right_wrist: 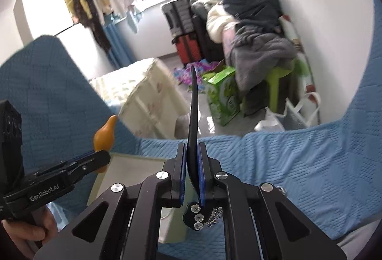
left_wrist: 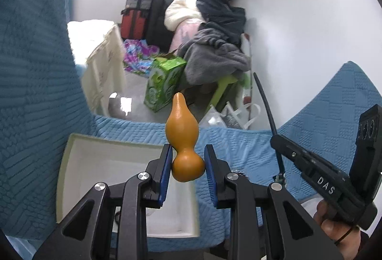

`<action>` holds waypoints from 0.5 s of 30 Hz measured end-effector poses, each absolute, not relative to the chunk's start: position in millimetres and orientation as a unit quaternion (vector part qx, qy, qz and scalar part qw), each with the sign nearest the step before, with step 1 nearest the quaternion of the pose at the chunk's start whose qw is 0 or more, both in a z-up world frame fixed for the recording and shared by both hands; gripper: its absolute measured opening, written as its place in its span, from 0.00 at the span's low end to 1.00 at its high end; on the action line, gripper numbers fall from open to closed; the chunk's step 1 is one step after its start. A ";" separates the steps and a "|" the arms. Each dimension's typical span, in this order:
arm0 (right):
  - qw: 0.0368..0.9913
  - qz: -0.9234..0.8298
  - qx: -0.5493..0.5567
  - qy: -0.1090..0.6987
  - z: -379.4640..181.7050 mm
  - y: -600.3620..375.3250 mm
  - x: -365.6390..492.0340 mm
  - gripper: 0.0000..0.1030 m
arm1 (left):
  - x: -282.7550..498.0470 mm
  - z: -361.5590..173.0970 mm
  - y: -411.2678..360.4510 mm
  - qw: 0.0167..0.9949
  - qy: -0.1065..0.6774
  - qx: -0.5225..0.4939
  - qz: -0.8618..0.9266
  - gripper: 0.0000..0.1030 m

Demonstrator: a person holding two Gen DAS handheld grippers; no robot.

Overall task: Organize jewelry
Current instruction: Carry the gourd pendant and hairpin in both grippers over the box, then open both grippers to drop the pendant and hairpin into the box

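The left tool (left_wrist: pixel 188 162) grips an orange gourd (left_wrist: pixel 182 133) by its small bulb, above the open white box (left_wrist: pixel 71 159) on the blue bedspread (left_wrist: pixel 238 140). The right tool (right_wrist: pixel 192 171) is clamped on a black hairpin (right_wrist: pixel 193 121), flowers near. The gourd's round bulb could squirt from the flat pads and miss the box.

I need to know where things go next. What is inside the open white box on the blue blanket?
The white box shows mostly a bare white bottom. A small dark ring-shaped item lies near its near edge. The left gripper, holding an orange gourd, covers the middle and right part, so anything there is hidden.
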State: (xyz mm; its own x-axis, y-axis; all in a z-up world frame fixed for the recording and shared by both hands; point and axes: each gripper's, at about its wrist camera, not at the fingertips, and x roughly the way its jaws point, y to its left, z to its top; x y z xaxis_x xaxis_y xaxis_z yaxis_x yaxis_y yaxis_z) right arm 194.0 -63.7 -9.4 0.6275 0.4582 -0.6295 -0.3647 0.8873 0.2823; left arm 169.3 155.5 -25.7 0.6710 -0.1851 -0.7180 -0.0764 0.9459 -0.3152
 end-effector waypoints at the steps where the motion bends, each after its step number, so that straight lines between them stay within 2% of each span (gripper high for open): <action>1: 0.896 0.233 0.062 0.372 -16.7 -52.1 194.2 0.06 | 169.3 -31.8 159.7 0.898 0.407 -0.163 -0.030 0.26; 15: 0.855 0.261 0.012 0.448 -109.5 35.9 181.4 0.06 | 158.4 -129.0 222.2 0.868 0.468 -0.163 0.001 0.26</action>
